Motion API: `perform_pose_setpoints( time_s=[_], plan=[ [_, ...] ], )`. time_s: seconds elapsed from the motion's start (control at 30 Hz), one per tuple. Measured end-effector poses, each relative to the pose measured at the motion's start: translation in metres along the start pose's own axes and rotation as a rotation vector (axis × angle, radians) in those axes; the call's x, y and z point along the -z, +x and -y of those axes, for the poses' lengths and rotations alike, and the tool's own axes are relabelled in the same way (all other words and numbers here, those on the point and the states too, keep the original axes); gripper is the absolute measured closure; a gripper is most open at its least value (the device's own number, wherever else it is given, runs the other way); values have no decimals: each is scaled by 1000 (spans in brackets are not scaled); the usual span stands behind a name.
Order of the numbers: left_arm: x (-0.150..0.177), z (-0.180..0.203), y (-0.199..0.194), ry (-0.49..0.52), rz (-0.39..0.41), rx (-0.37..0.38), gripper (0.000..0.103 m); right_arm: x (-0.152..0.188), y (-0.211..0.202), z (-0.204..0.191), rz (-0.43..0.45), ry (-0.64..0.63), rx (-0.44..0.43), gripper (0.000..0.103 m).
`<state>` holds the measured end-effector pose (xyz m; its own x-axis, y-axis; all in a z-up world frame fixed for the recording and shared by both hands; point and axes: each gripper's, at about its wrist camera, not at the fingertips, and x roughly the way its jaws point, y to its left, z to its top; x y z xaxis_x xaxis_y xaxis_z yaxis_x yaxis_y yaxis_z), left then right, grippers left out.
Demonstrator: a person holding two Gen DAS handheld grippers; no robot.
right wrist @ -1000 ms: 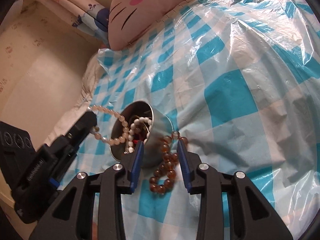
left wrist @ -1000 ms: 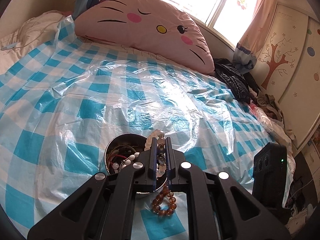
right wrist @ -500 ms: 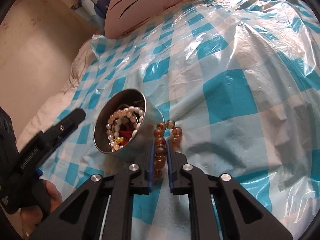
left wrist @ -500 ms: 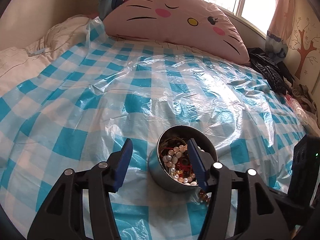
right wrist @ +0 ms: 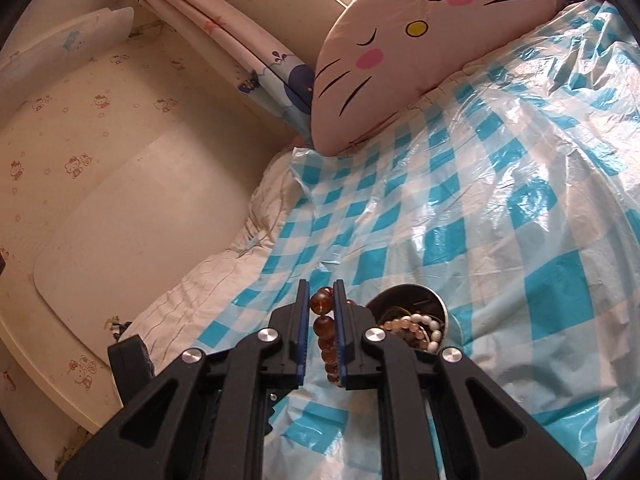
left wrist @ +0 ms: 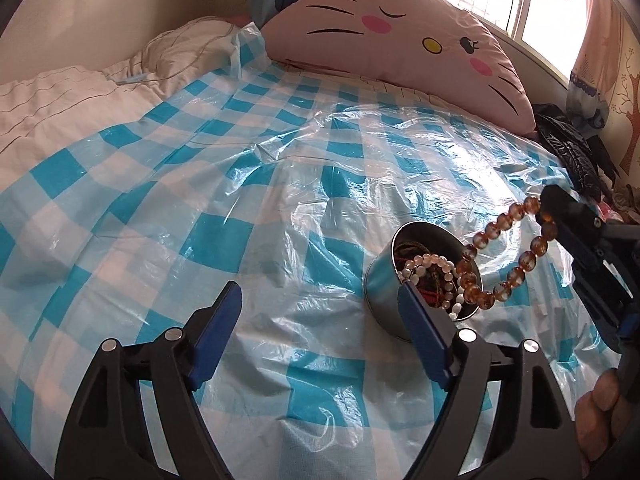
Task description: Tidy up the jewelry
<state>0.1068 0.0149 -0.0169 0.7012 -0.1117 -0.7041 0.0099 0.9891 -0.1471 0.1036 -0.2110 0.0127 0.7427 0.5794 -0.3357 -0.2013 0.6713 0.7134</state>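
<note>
Above metal tin (left wrist: 384, 284): right gripper (right wrist: 322, 312) clamps amber bracelet (left wrist: 500, 256); left gripper (left wrist: 320, 320) spread, empty.

Amber-brown beads (left wrist: 505, 287) hang over a silver tin (left wrist: 385, 293) of white pearls (left wrist: 427, 261). Blue-and-white checked sheet (left wrist: 224, 216); pink cat-face pillow (left wrist: 400, 36).

No readable text, brand, number or label shows in either view — none on the round silver metal tin (left wrist: 382, 280), none on the blue-and-white checked plastic sheet (left wrist: 248, 184) covering the bed. The only marks are pictures, not writing — a cat face on the pink half-round cushion (left wrist: 404, 36) and small cat-figure prints scattered over the cream wall panel (right wrist: 80, 160).
</note>
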Motion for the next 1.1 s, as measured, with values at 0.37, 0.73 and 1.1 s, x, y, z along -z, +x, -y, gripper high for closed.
perform_pose_setpoints(
  time_s=[0.37,0.73,1.1],
  plan=[
    [16,6,-13,67,-5,-20,15,13,-4,30,-20,37,310,57],
    [45,-14,-82,137,-2,-83,7,77,-103,-31,89,-248,576,7],
    [79,-11,-132,169,72,-100,7,113,-148,-56,56,-287,598,7]
  ],
)
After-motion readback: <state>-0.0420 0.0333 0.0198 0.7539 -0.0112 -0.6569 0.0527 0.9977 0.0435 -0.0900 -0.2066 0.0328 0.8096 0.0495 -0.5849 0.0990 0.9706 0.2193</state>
